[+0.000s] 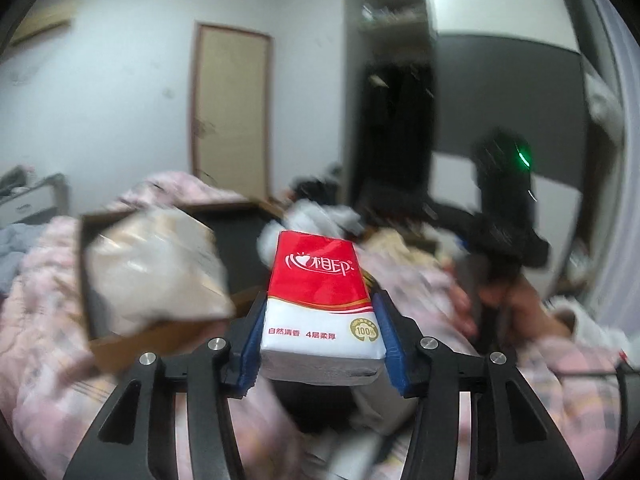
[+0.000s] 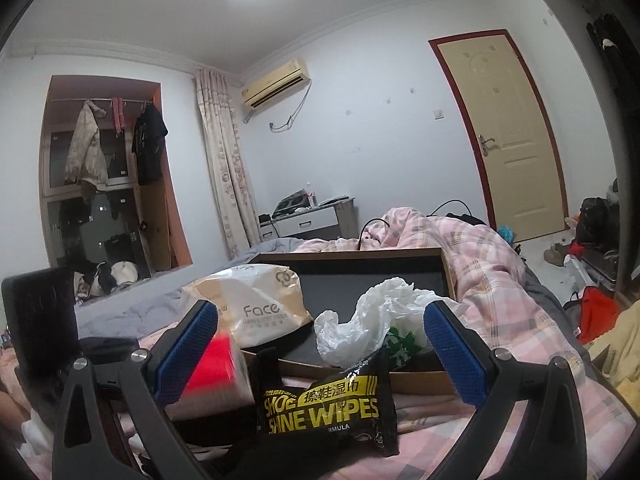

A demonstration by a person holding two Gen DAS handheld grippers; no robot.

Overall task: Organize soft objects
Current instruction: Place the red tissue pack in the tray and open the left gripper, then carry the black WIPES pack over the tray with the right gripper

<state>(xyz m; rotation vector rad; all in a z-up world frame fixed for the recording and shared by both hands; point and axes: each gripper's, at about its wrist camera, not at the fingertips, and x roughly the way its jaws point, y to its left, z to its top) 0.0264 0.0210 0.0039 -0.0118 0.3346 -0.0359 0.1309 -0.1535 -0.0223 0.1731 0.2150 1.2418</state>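
My left gripper [image 1: 320, 308] is shut on a red and white tissue pack [image 1: 316, 280], its blue pads pressing both long sides; the same pack shows as a red blur [image 2: 216, 364] in the right wrist view. My right gripper [image 2: 323, 320] stands open and wide. A black shoe wipes pack [image 2: 328, 408] lies on the quilt between its fingers, untouched. Beyond it a brown-rimmed tray with a black floor [image 2: 352, 276] holds a beige "Face" tissue pack [image 2: 264, 304] and a crumpled white plastic bag [image 2: 360, 328]. A hand [image 1: 512, 304] grips the right gripper's handle.
A rumpled pink plaid quilt [image 2: 500, 280] covers the bed under and around the tray. A grey sheet [image 2: 120, 312] lies to the left. A closed door [image 2: 508, 140], a small white desk [image 2: 312, 220] and an open wardrobe [image 1: 392, 120] stand farther off.
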